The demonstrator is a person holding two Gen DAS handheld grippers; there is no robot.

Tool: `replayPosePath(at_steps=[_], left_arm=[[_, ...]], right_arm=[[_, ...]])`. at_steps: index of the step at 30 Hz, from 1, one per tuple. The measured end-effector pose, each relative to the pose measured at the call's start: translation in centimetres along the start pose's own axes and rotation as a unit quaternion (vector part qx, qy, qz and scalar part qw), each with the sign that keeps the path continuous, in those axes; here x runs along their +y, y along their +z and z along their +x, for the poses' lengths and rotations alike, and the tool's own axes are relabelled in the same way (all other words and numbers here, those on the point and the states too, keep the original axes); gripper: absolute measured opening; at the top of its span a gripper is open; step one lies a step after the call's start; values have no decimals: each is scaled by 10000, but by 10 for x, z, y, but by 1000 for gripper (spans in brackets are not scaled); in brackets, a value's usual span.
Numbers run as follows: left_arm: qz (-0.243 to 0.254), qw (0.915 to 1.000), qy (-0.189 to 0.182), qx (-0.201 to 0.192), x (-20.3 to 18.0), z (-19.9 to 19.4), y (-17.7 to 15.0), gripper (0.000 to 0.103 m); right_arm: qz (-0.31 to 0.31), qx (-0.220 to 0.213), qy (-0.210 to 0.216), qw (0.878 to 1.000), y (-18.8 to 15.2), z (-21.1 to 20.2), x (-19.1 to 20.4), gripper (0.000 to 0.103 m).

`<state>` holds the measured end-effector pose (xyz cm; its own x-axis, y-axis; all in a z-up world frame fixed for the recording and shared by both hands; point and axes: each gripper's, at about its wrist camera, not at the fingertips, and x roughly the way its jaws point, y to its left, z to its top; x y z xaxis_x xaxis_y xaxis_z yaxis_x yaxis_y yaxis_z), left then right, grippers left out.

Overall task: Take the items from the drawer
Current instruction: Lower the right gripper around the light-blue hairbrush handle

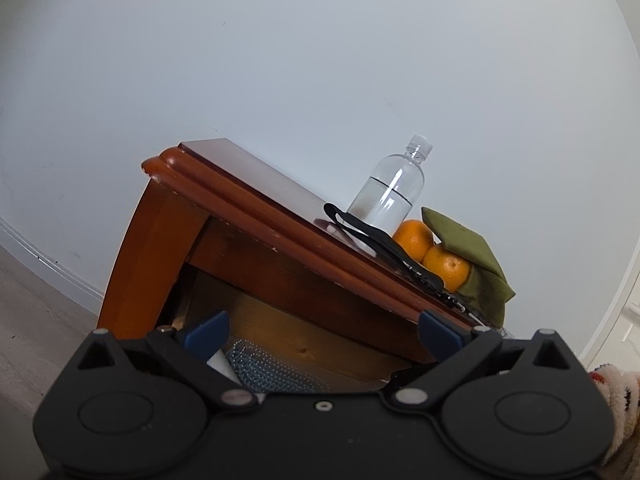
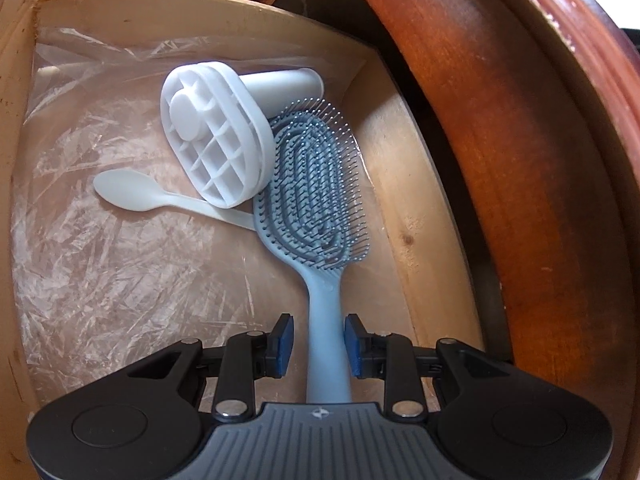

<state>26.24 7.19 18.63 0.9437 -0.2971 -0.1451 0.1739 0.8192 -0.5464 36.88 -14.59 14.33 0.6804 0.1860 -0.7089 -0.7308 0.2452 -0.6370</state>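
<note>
The open wooden drawer (image 2: 200, 4) is lined with crinkled clear plastic film (image 2: 100, 260) and holds three things. Largest is a blue-grey hairbrush (image 2: 312, 184), bristles up, lying along the right side with its handle running back between the fingers of the right gripper (image 2: 319, 346); the blue pads stand just either side of the handle with slim gaps showing, so they are apart and not clamped. A white plastic stand with a gridded oval base (image 2: 216, 136) lies tipped on its side, its rim resting against the brush head. A white spoon (image 2: 132, 192) lies flat on the film, its handle end passing under the stand and brush.

Over the drawer's right side hangs the red-brown table (image 1: 240, 200). On its top stand a clear water bottle (image 1: 392, 192), two oranges (image 1: 416, 238) part covered by a green cloth (image 1: 476, 264), and a black strap (image 1: 368, 236).

The left gripper (image 1: 324, 334) hangs below the tabletop edge, fingers wide apart, holding nothing; its body hides most of the drawer in that view
</note>
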Motion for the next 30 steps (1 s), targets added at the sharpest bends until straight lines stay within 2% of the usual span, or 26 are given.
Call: replayPosePath(at_steps=[4,12,19,24,25,30], left_arm=[[18,10000,-2,8,-1,0,0,102],[117,9999,-44,-12,-2,0,0,101],[13,10000,-79,23,1,1,1,101],[-12,10000,-65,24,1,1,0,101],[-29,10000,-66,26,2,1,0,101],[-50,10000,-78,33,2,2,1,101]], right_arm=[[66,-17,108,9999,-1,9,-5,31],[185,7,371,9991,-13,0,-7,31],[547,0,870,9947,-11,0,-5,30],[469,-95,862,9951,0,8,5,29],[459,-125,852,9952,0,7,5,26],[430,-96,836,9955,-5,1,6,25]])
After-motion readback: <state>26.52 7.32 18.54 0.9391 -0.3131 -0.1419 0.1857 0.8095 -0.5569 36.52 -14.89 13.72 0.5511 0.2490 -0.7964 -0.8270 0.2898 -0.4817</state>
